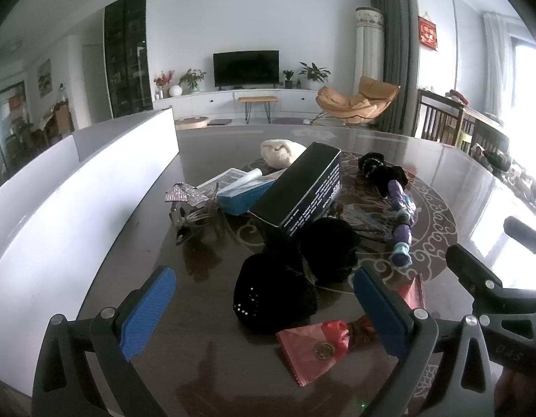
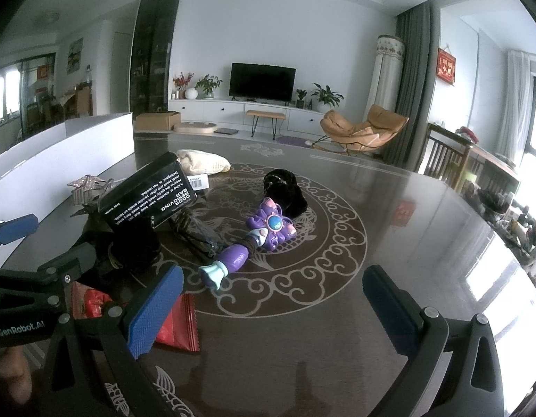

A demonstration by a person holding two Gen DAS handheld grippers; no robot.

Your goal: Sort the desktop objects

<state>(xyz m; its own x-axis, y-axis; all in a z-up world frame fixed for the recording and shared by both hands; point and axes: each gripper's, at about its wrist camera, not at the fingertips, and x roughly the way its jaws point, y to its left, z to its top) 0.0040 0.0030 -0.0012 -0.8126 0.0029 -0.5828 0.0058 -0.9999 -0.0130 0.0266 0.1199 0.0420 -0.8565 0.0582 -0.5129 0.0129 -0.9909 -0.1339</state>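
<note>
Nothing is sorted yet: the black printed cardboard box (image 1: pixel 299 191), purple plastic toy wand (image 2: pixel 254 239) and red foil packet (image 1: pixel 311 351) are left heaped on the dark patterned worktop (image 2: pixel 337 312), while the left gripper (image 1: pixel 264 309) and right gripper (image 2: pixel 273 309) are held wide open and empty.

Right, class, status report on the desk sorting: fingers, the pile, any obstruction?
Left gripper open, empty. Right gripper open, empty. Pile unsorted: black box leaning on clutter, purple toy wand loose. White bin left, path clear.

A black box (image 1: pixel 299 191) with white print lies tilted, propped on the clutter at the middle of the dark patterned counter (image 2: pixel 337 312). A purple toy wand (image 2: pixel 264 232) lies flat to its right, near a black fabric bundle (image 2: pixel 285 191). A red packet (image 1: pixel 309 351) lies flat at the near edge; a cream cloth (image 1: pixel 278 151) lies at the far side.
</note>
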